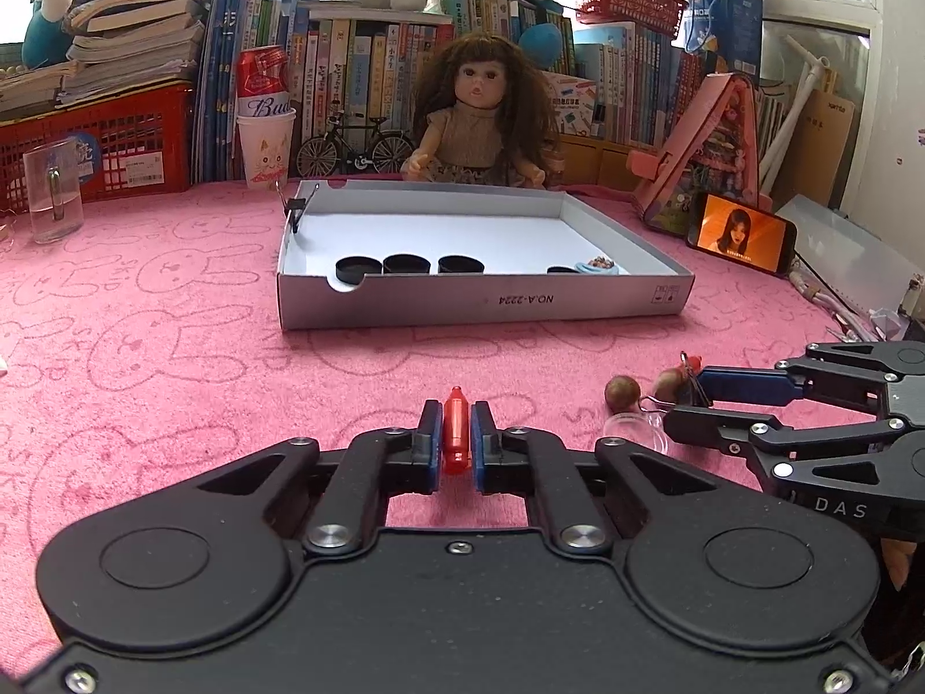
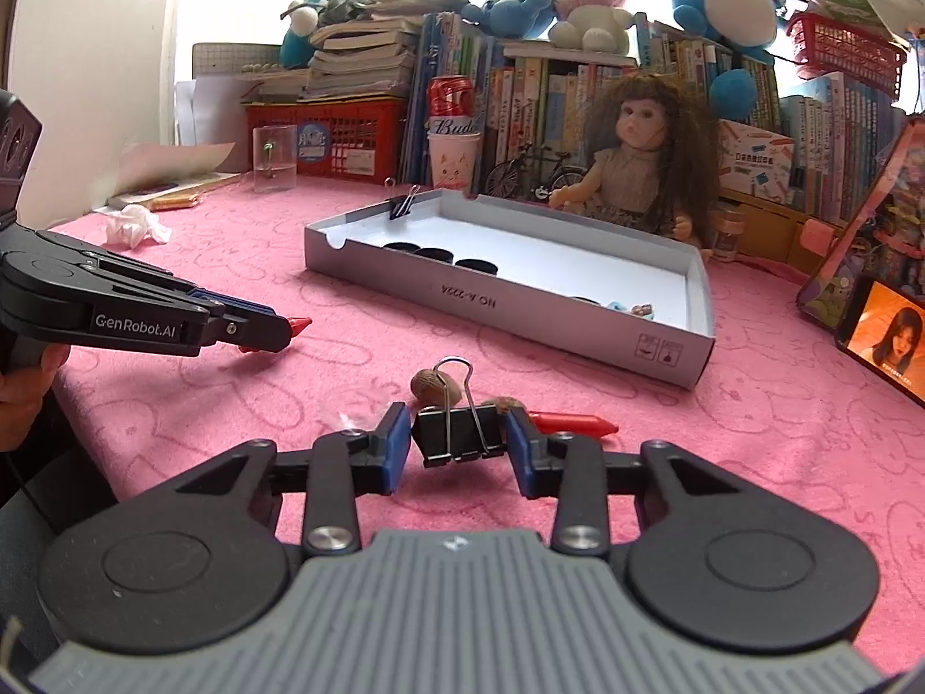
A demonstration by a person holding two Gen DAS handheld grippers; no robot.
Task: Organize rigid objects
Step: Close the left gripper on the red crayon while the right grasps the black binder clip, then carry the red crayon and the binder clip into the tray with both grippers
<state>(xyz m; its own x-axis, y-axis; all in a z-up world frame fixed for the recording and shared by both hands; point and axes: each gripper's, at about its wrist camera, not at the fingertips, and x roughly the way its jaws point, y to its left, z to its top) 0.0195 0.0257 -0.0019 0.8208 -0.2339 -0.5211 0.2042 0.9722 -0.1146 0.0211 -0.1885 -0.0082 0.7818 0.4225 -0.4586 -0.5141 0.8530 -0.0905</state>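
Observation:
My left gripper [image 1: 457,439] is shut on a red crayon [image 1: 455,431] just above the pink cloth; it also shows in the right wrist view [image 2: 277,331] with the crayon's tip [image 2: 300,324] poking out. My right gripper [image 2: 459,439] is shut on a black binder clip [image 2: 458,432]; in the left wrist view it [image 1: 682,399] sits at the right. Two walnuts [image 1: 622,392] [image 2: 430,384], a second red crayon [image 2: 572,423] and a small clear bottle [image 1: 636,431] lie beside it. The grey box lid [image 1: 485,303] holds black caps [image 1: 404,264] and a clip [image 2: 403,203] on its wall.
A doll [image 1: 480,110], toy bicycle [image 1: 355,150], paper cup with a can [image 1: 265,144], glass mug [image 1: 53,191], red basket [image 1: 115,144] and books stand at the back. A phone [image 1: 740,231] leans at the right. Crumpled tissue [image 2: 136,225] lies at the left.

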